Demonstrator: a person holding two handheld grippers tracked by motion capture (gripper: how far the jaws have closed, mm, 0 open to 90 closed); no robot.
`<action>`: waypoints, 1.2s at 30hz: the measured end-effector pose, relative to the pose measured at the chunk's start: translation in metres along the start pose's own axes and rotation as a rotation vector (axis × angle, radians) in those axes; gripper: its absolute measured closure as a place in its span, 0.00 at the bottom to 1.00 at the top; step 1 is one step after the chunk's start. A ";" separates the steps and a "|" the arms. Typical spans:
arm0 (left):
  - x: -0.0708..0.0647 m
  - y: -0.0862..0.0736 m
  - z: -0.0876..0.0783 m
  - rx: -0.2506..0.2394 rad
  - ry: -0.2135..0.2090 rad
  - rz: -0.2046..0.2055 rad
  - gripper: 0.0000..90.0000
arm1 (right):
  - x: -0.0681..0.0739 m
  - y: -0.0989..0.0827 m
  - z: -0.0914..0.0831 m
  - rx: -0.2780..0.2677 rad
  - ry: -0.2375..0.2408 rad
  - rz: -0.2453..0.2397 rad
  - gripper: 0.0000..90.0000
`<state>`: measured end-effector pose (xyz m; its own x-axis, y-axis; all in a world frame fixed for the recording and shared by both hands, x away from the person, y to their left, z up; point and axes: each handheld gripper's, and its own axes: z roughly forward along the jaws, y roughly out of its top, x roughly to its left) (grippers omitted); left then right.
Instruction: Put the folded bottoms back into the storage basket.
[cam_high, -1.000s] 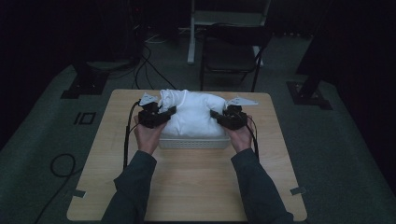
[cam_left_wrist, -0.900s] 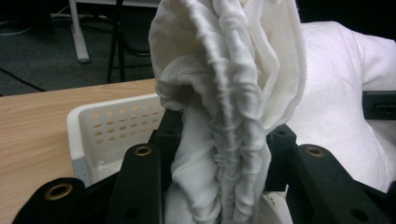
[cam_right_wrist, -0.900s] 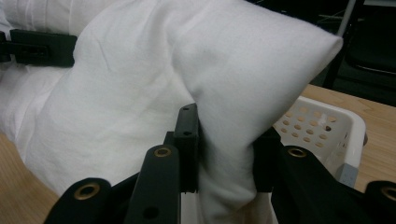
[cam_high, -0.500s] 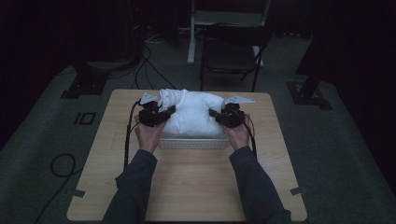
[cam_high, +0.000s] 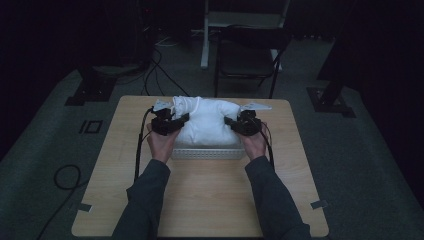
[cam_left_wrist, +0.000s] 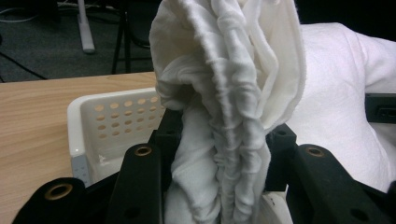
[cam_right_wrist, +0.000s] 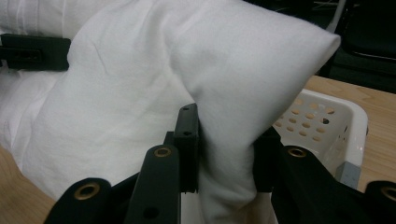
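Both pairs of black jaws are clamped on folds of the same white cloth, one pair at each end of it.

From the high view, a light wooden table (cam_high: 200, 200) stands on a dark grey floor, with a dark chair (cam_high: 247, 55) just beyond its far edge. On the far half of the table sits a white basket (cam_high: 207, 153) with small round holes in its walls. The white cloth (cam_high: 207, 122) is heaped in the basket and bulges well above its rim.

The left gripper (cam_high: 172, 122), held in the person's left hand (cam_high: 161, 142), grips the left end of the heap. In the left gripper view, a thick, wrinkled bunch of cloth (cam_left_wrist: 224, 116) rises upright between the jaws, with a corner of the basket (cam_left_wrist: 112, 121) just behind.

The right gripper (cam_high: 239, 124), held in the right hand (cam_high: 255, 144), grips the right end (a smooth, puffed fold). In the right gripper view, that fold (cam_right_wrist: 233, 93) is pinched between the jaws, and the basket corner (cam_right_wrist: 327, 126) shows beside it.

Black cables trail from both grippers.
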<state>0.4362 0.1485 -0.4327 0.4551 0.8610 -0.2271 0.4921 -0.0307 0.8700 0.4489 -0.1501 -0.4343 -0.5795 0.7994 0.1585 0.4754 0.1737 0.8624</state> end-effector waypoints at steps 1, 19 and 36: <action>0.000 0.000 0.001 0.001 0.003 0.000 0.67 | 0.000 0.000 0.001 0.001 -0.001 0.001 0.79; 0.004 -0.005 0.013 0.023 0.024 -0.001 0.67 | -0.003 -0.005 0.010 0.022 -0.019 0.014 0.79; 0.006 -0.009 0.027 0.052 0.052 -0.017 0.67 | -0.005 -0.009 0.019 0.052 -0.040 0.014 0.79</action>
<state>0.4542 0.1400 -0.4538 0.4077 0.8870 -0.2168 0.5374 -0.0411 0.8423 0.4604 -0.1449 -0.4520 -0.5467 0.8238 0.1499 0.5176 0.1917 0.8339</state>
